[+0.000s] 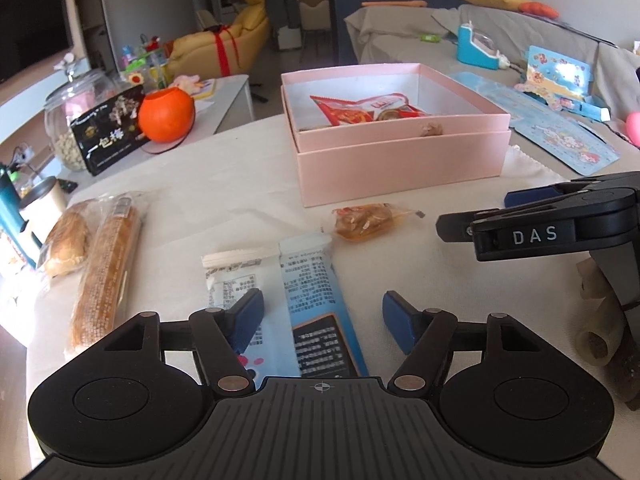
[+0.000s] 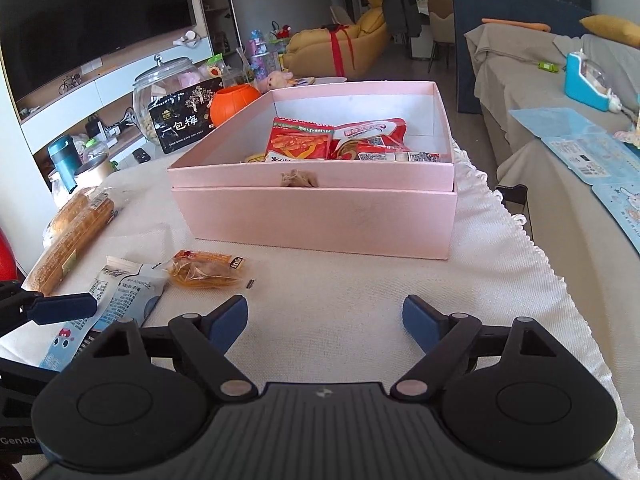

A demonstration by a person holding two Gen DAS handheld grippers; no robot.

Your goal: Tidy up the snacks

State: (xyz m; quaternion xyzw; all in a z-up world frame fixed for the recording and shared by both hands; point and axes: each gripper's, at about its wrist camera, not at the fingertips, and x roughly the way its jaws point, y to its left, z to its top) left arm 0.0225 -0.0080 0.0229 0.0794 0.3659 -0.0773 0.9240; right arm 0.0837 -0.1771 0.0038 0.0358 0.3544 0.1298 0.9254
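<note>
At the far left of the cloth-covered table (image 2: 360, 292), two wrapped bread loaves (image 1: 96, 256) are seen lying side by side, their lower ends cut off by the edge of the left wrist view. Behind them a glass jar (image 1: 76, 120) is partly hidden by a black snack bag (image 1: 110, 130), and an orange pumpkin-shaped pot (image 1: 167, 115) is set just beside that bag. Nearer the camera, a white snack packet (image 1: 232, 276) and a blue-and-white snack packet (image 1: 316, 300) are laid touching each other; their lower ends are covered by the left gripper (image 1: 322, 316). Its jaws are spread wide, with the blue-and-white packet lying between the pads, and no pad is seen pressing on it. The small print on both packets cannot be read. Beyond them, a clear-wrapped orange-brown snack (image 1: 366, 220) is found on the cloth, just in front of the pink box (image 2: 312, 216). Inside the box, red snack packets (image 2: 340, 140) are piled against the near wall, which hides their lower parts; a small brown knot or tassel (image 2: 298, 179) is fixed on that wall's front. Further right, the right gripper (image 2: 325, 320) is held over bare cloth with its jaws apart and nothing between them. In the left wrist view only its tip and a gloved part of a hand (image 1: 600, 312) behind it are seen at the right edge. Beyond, light blue printed cards (image 1: 560, 132) are spread on a covered sofa, their pictures too small to make out.
</note>
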